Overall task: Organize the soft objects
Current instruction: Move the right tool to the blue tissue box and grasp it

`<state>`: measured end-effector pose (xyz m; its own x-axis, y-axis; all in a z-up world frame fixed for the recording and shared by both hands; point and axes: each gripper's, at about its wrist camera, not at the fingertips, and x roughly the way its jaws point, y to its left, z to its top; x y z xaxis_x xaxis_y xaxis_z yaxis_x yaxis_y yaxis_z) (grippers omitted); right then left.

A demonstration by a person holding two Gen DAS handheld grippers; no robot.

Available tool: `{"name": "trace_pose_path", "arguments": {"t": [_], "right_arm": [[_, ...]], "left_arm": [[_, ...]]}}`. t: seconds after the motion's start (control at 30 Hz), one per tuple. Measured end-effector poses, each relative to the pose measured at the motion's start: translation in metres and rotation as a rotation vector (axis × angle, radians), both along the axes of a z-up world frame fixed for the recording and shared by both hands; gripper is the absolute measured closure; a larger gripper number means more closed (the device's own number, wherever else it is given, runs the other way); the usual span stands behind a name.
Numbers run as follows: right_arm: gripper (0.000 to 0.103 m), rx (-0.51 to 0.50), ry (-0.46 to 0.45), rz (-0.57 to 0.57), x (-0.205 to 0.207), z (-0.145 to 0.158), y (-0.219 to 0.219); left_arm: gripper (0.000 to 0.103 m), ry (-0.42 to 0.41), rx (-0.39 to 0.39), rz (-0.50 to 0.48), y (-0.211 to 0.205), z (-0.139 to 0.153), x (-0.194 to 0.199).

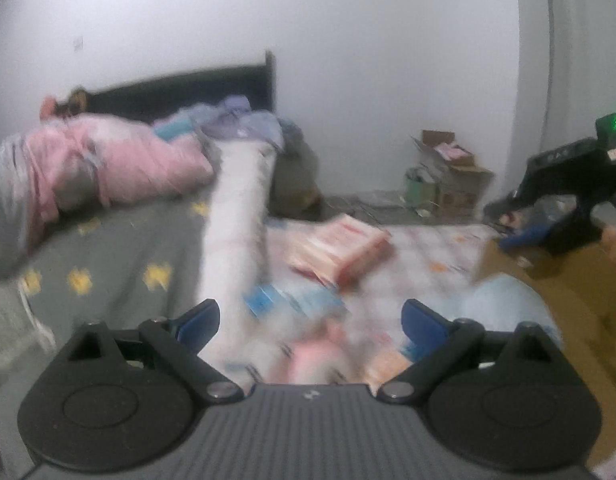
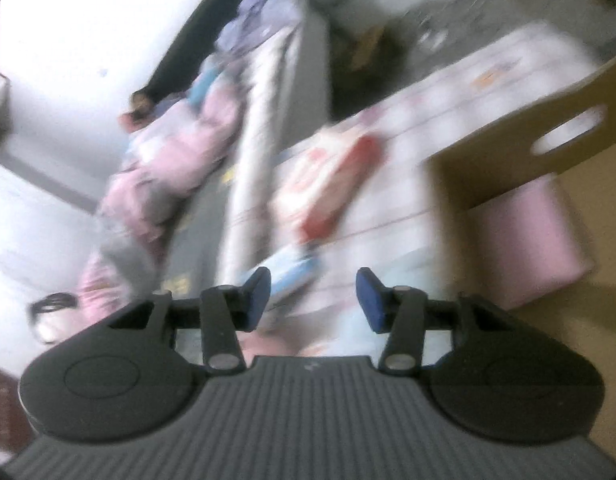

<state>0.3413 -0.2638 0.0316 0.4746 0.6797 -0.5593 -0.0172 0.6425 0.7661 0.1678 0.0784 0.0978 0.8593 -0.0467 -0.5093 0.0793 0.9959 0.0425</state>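
Blue pads tip the fingers of the left gripper [image 1: 309, 318], which are spread wide with nothing between them, hovering over a blurred heap of soft packs: a pink one [image 1: 308, 358] closest in, a blue-and-white pack [image 1: 268, 300] just ahead of the left finger, and a pale blue soft item [image 1: 507, 304] beside the right finger. Further ahead lies a red-and-white pack [image 1: 343, 254] on a light patterned sheet [image 1: 439, 246]. A long white bolster [image 1: 240, 216] runs away from the left finger toward the dark headboard [image 1: 180, 94], with a pink quilt [image 1: 120, 160] off to the left on a grey sheet with yellow stars [image 1: 120, 252].

Far to the right, the right gripper [image 1: 503, 210] shows above a brown cardboard box [image 1: 567, 308]. In its own view, the right gripper [image 2: 313, 294] is also parted and empty, above the same packs; the box wall with a handle slot [image 2: 507, 148] stands ahead to its right, a pink soft block [image 2: 527, 236] inside it. Motion blur hides finer detail.
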Motion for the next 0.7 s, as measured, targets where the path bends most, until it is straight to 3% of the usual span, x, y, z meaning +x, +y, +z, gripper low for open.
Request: {"name": "trace_pose_path", "arguments": {"t": [0.13, 0.3, 0.47, 0.6, 0.7], "right_arm": [[0.05, 0.056, 0.079, 0.032, 0.024, -0.009, 0.06], [0.047, 0.159, 0.234, -0.037, 0.061, -0.051, 0.109], [0.046, 0.18, 0.372, -0.104, 0.091, -0.105, 0.139], [0.046, 0.199, 0.456, -0.142, 0.11, -0.141, 0.147], [0.044, 0.204, 0.492, -0.15, 0.117, -0.157, 0.151]], "left_arm": [[0.005, -0.031, 0.008, 0.085, 0.025, 0.01, 0.042], [0.01, 0.067, 0.071, 0.097, 0.041, -0.01, 0.108], [0.032, 0.22, 0.07, 0.004, 0.05, -0.05, 0.169], [0.029, 0.298, 0.095, -0.157, 0.04, -0.076, 0.195], [0.017, 0.33, 0.122, -0.254, 0.032, -0.089, 0.206]]}}
